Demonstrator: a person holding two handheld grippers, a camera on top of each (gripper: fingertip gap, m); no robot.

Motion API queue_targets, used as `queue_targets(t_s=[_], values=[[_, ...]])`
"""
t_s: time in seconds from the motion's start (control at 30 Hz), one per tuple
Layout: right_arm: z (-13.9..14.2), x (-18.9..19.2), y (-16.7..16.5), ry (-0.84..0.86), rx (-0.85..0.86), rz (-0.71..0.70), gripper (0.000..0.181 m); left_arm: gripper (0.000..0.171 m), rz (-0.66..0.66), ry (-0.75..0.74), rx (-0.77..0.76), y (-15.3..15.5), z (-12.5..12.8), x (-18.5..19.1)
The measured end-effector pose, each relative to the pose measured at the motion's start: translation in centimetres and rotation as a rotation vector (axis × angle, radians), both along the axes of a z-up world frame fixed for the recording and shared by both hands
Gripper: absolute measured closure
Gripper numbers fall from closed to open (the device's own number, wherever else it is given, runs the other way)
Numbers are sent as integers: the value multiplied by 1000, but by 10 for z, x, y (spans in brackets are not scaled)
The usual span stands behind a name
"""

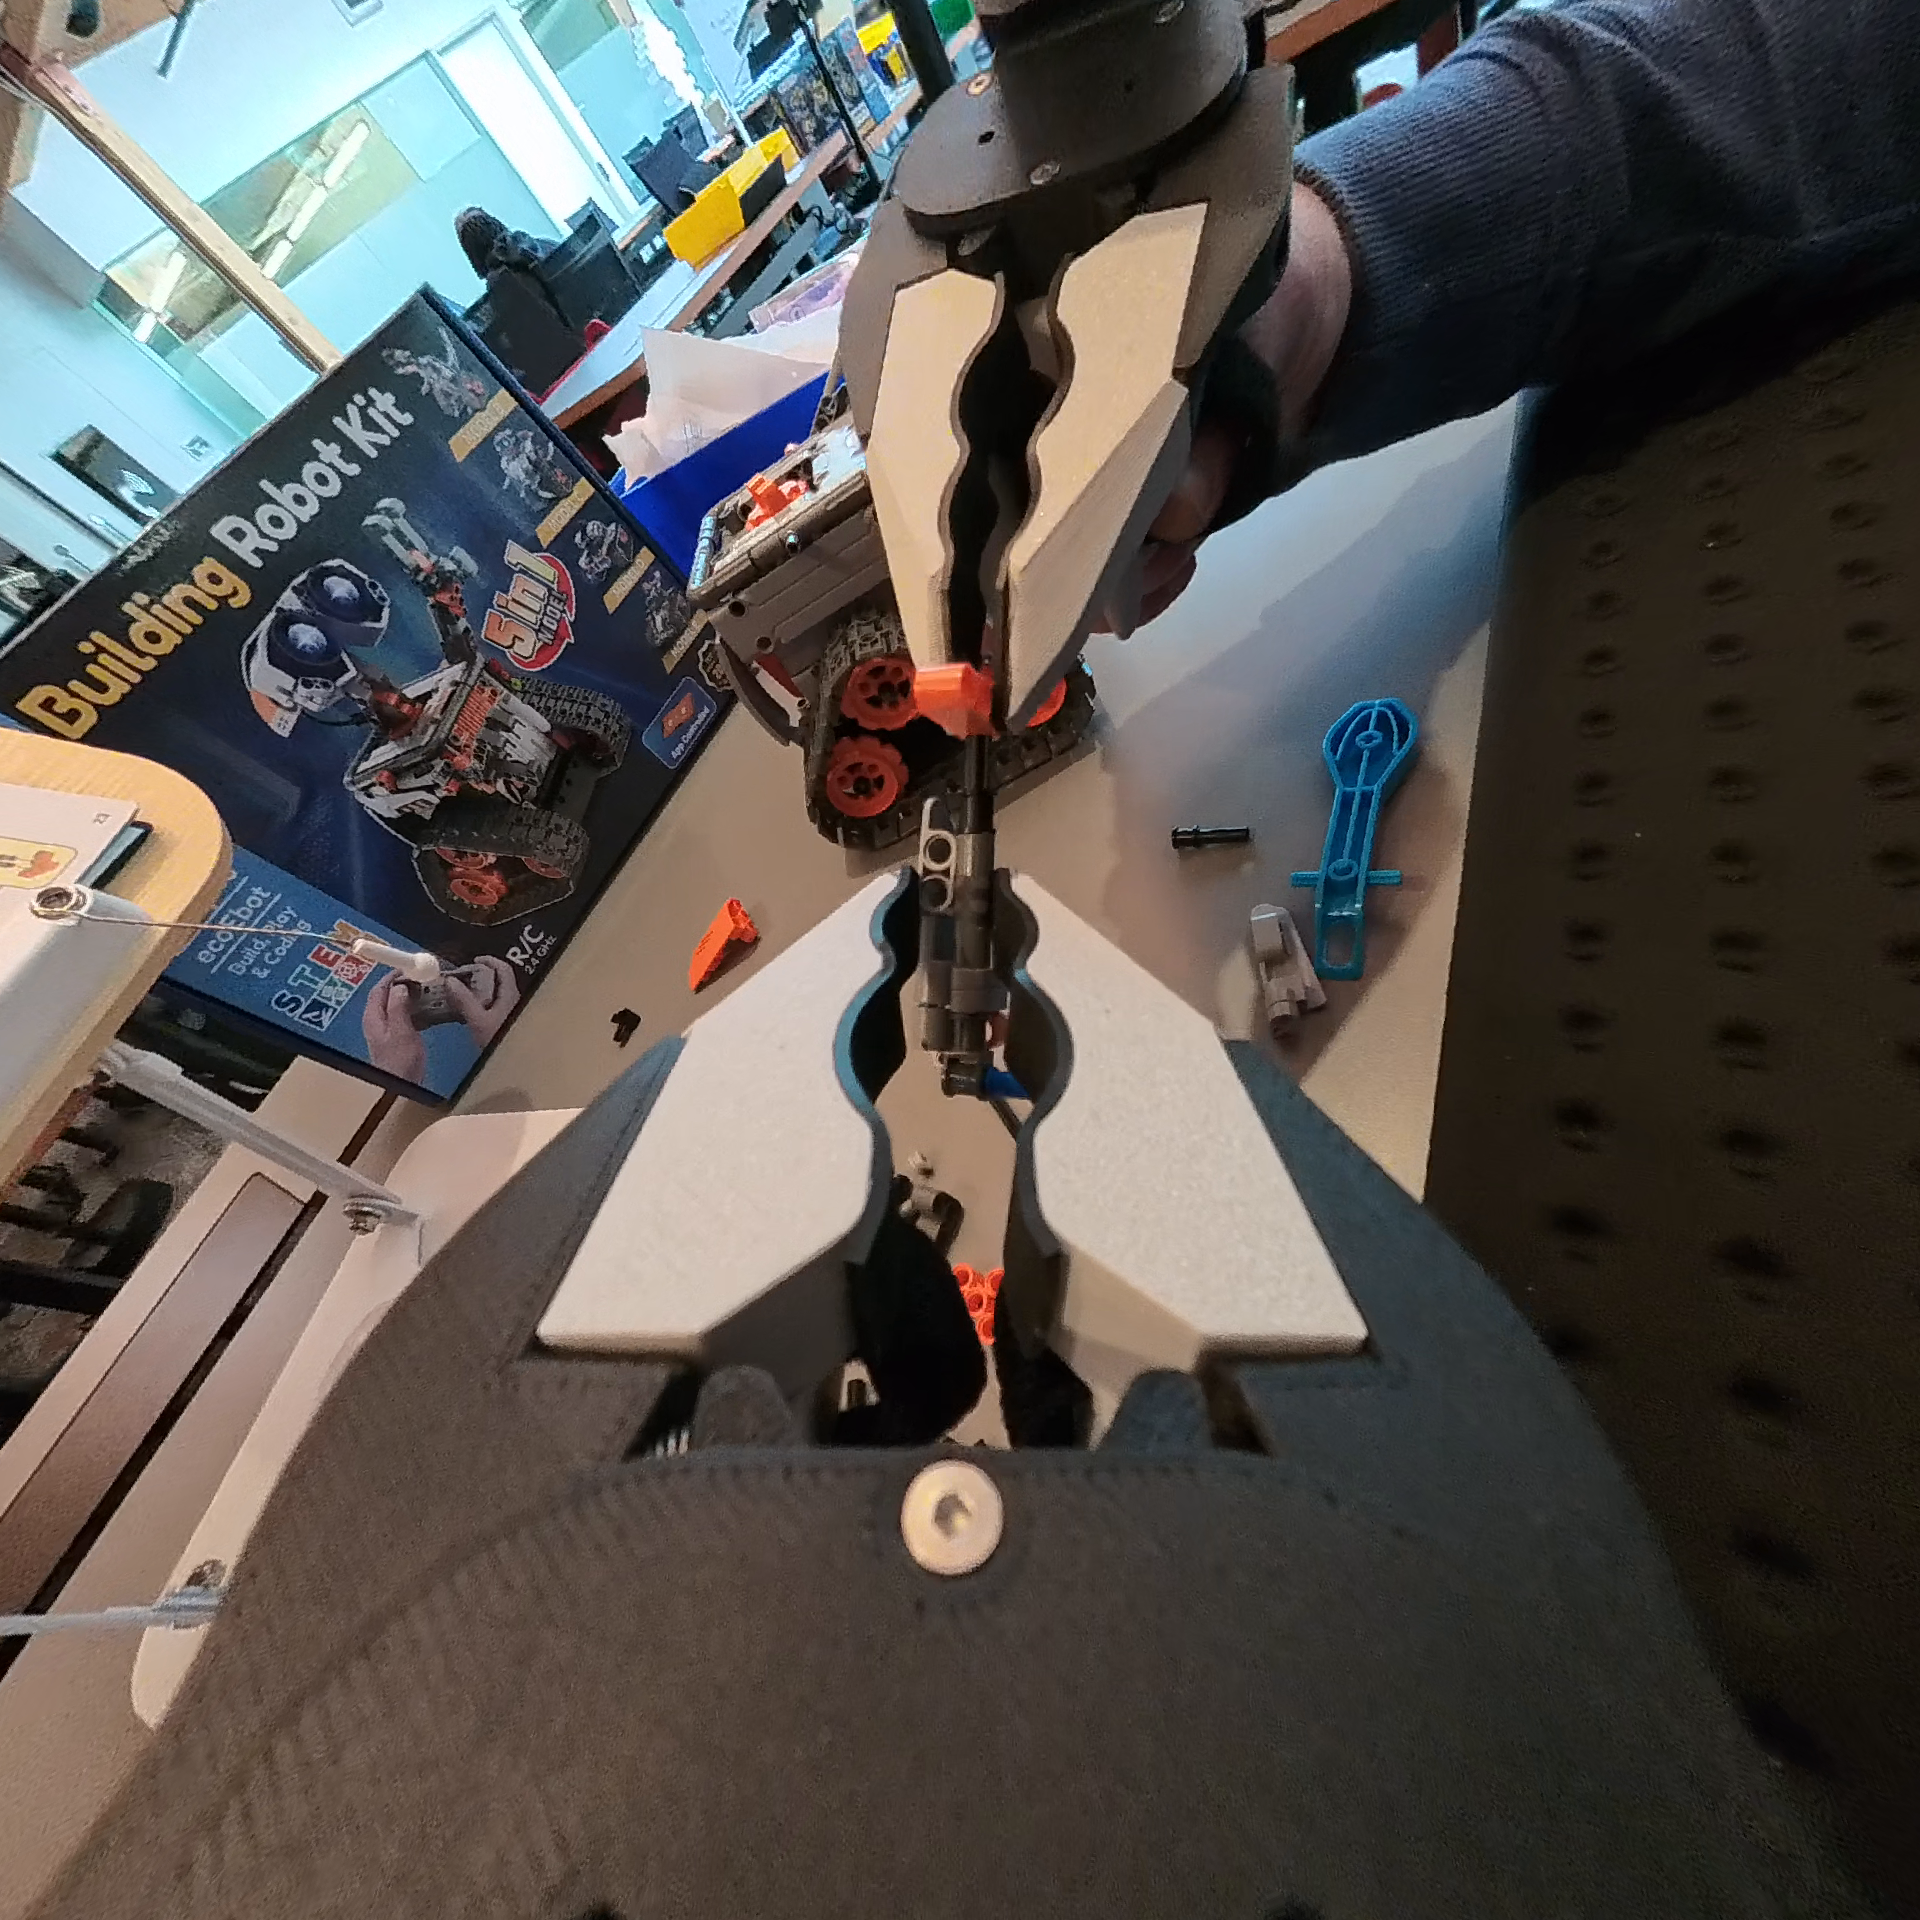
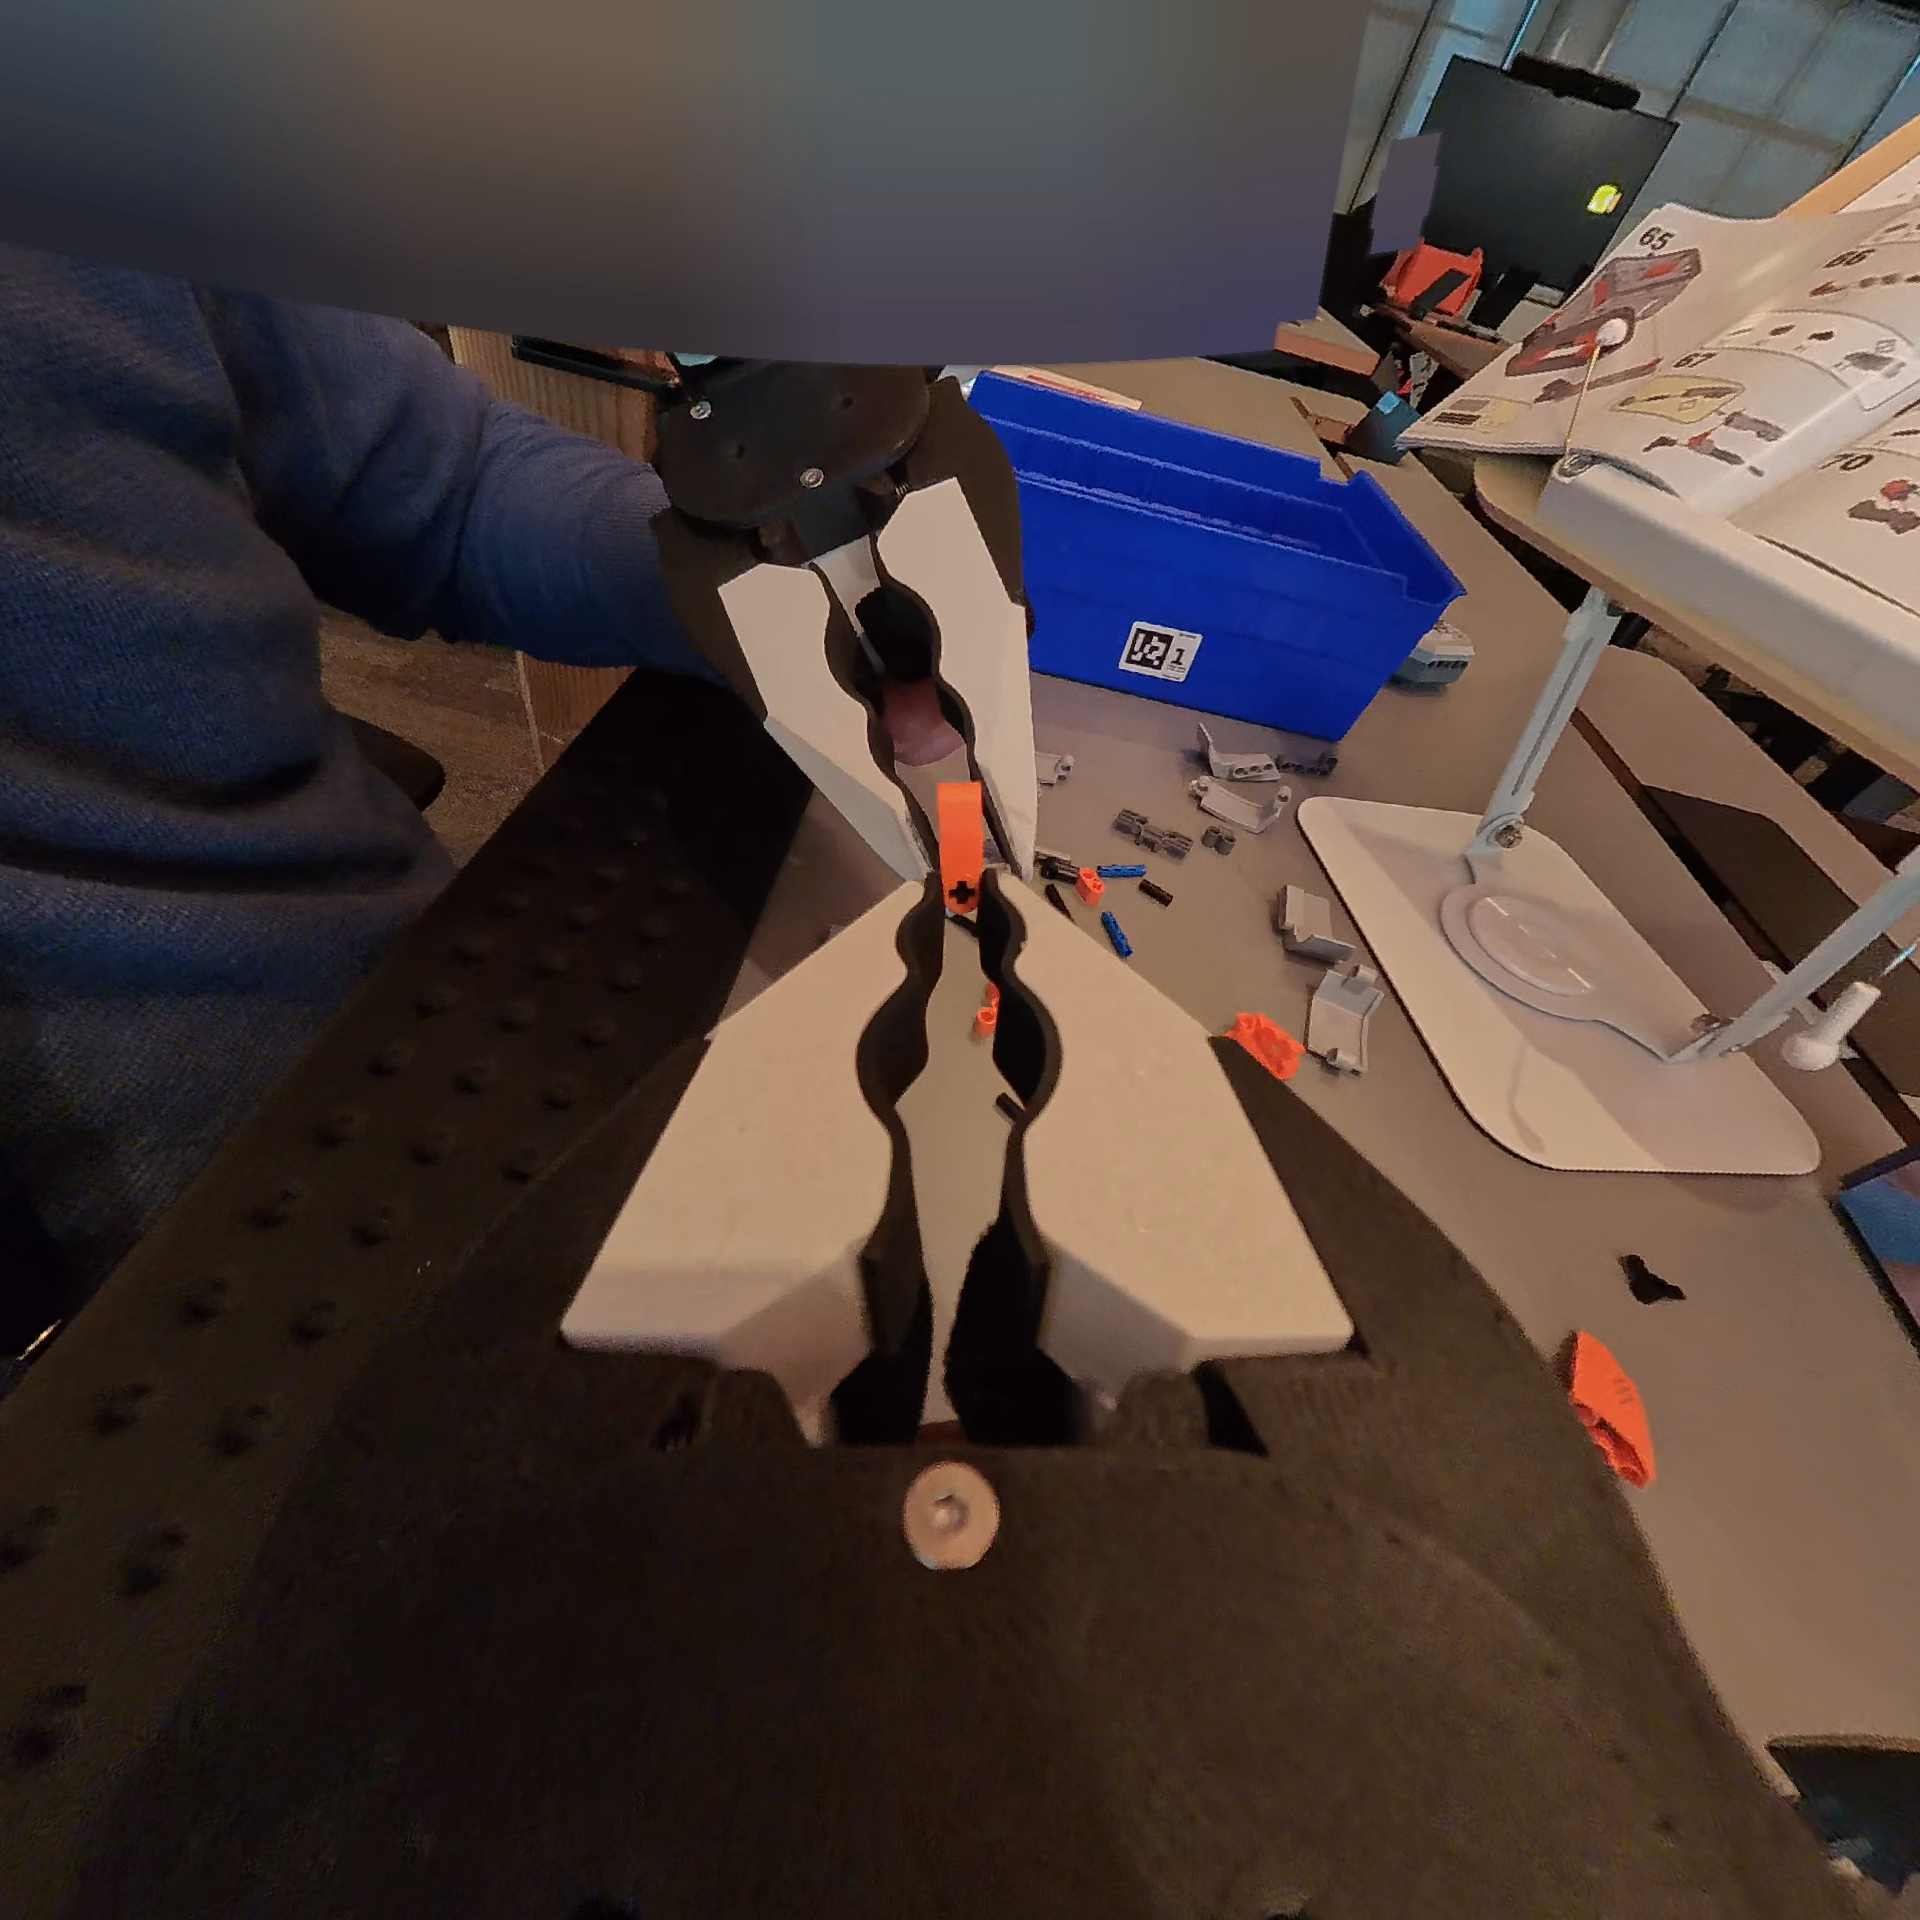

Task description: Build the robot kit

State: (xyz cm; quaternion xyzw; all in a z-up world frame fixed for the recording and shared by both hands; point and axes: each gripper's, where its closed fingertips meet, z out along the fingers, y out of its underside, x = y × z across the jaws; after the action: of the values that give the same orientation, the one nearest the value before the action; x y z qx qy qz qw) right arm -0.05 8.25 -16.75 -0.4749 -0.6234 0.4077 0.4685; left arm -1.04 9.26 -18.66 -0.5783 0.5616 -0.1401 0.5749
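In the left wrist view my left gripper [image 1: 961, 888] is shut on a slim grey and black axle assembly [image 1: 956, 935] that points forward between its fingers. My right gripper [image 1: 982, 707] comes in from above, tip to tip with it, and is shut on a small orange connector [image 1: 951, 694] at the far end of that assembly. In the right wrist view the orange connector [image 2: 958, 847] stands upright at my right gripper's [image 2: 961, 899] tips, its cross hole facing the camera. The left gripper [image 2: 974, 868] meets it from behind. The axle is mostly hidden there.
A tracked robot model [image 1: 831, 623] and the kit box [image 1: 343, 665] stand behind the grippers. A blue tool [image 1: 1361, 821], a black pin [image 1: 1210, 834] and loose orange and grey parts lie on the grey table. A blue bin [image 2: 1195, 561], a manual [image 2: 1714, 343] and its stand base [image 2: 1538, 997] are at the right. My left and right fingertips are right by each other.
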Motion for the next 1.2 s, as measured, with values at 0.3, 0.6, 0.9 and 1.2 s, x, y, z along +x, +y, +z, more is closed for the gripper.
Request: queue_targets(t_s=[0.3, 0.6, 0.9, 1.2], values=[[-13, -5, -1, -37, 22, 11, 177, 162, 10, 37, -26, 1, -13, 1], [-31, -7, 2, -119, 46, -1, 177, 163, 20, 87, -64, 5, -33, 4], [-54, -9, 5, -234, 52, -15, 178, 163, 6, 116, -153, 6, -53, 8], [-74, -10, 6, -326, 64, -15, 178, 163, 5, 188, -206, 7, -74, 8]])
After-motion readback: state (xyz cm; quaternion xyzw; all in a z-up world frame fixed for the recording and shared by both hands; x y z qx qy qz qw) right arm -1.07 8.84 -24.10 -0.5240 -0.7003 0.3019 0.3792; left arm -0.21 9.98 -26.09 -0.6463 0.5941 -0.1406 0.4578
